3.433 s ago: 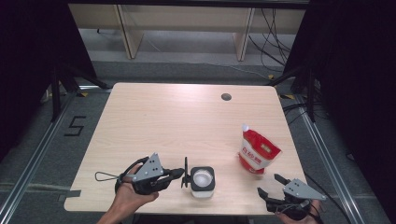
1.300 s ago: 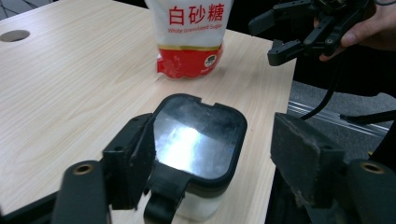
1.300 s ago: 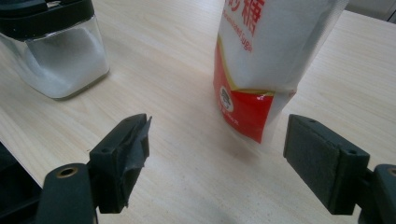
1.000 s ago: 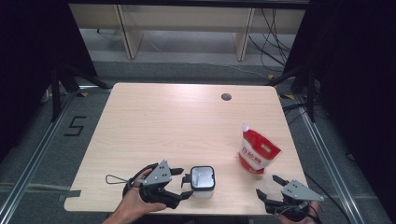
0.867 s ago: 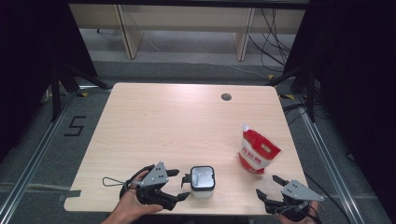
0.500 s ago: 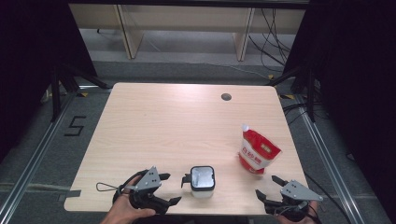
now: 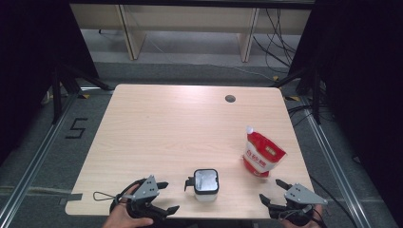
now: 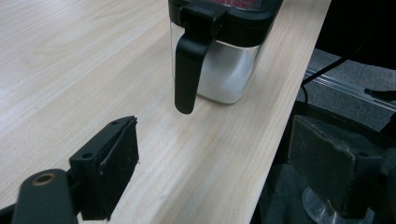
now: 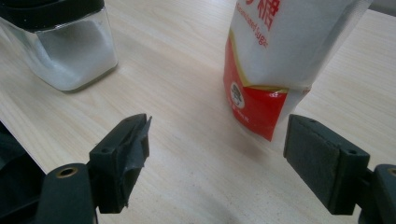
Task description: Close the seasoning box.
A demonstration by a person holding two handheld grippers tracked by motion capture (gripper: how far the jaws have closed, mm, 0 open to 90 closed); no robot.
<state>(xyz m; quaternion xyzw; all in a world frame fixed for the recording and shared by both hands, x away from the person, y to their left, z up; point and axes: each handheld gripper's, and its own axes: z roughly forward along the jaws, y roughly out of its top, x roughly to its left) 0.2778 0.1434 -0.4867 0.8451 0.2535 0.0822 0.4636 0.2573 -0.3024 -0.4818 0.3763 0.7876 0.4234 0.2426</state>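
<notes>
One clear square black-lidded jar (image 7: 206,184) and one red-and-white pouch (image 7: 263,154) are sitting lower centre; two grippers (left (image 7: 164,197), right (image 7: 268,191)) are gaping, jaws apart

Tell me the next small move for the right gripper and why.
Probably ease the right gripper forward toward the red and white pouch. Its fingers stand wide open and hold nothing, and the pouch stands upright on the table just ahead, more before the right-hand finger than centred. The left gripper is also open, short of the jar.

Pale matt wood-grain table (image 7: 157,128) — clear glossy jar (image 8: 226,70), black plastic lid; glossy plastic pouch (image 9: 285,60).
</notes>
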